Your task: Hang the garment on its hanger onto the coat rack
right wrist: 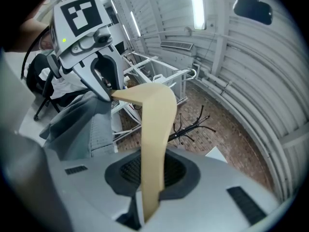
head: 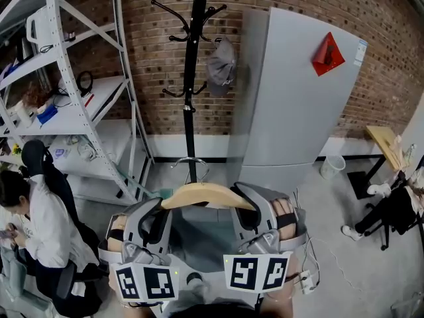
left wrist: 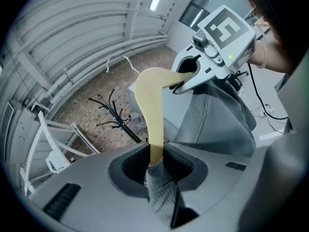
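The coat rack (head: 191, 78) is cut off at the top by the head view's upper edge. Both ends of the hanger (head: 205, 195) vanish inside the jaws of the left gripper (left wrist: 155, 159) and the right gripper (right wrist: 150, 170), and most of the garment (left wrist: 219, 122) is hidden behind them in the head view.

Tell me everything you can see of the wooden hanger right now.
The hanger is pale, smooth wood: a curved shoulder bar with a silver wire hook rising from its middle. It is held roughly level, both ends pinched: the left gripper clamps one tip together with grey garment fabric, the right gripper the other. The garment drapes below. Its hook is not yet on the black coat rack beyond.
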Available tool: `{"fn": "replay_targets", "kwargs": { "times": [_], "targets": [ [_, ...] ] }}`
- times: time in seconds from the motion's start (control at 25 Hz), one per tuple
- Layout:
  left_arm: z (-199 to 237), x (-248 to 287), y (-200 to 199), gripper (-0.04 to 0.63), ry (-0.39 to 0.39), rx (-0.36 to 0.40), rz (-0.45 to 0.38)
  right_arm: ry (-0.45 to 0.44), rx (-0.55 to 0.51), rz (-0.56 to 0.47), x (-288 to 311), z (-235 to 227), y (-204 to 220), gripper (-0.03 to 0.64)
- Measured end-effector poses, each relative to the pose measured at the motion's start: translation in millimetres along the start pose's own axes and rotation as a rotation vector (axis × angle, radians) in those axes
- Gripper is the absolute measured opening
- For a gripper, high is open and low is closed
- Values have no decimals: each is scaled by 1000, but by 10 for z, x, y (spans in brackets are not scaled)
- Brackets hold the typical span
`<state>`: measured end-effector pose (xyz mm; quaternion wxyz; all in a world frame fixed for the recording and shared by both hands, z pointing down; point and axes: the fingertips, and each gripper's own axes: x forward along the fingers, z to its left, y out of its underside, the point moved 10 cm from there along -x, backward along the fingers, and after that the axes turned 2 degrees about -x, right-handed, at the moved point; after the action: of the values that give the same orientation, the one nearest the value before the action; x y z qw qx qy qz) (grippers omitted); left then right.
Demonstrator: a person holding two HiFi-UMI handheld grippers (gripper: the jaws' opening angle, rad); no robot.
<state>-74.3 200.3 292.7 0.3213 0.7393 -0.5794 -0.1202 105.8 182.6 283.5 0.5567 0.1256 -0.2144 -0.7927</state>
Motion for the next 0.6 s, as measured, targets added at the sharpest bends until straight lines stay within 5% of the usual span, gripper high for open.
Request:
{"fn": "replay_targets", "kwargs": {
  "times": [0.6],
  "targets": [
    [775,741,724,91,-11,31,-65,23,-6,20,1153,147,-356,60]
  ]
}}
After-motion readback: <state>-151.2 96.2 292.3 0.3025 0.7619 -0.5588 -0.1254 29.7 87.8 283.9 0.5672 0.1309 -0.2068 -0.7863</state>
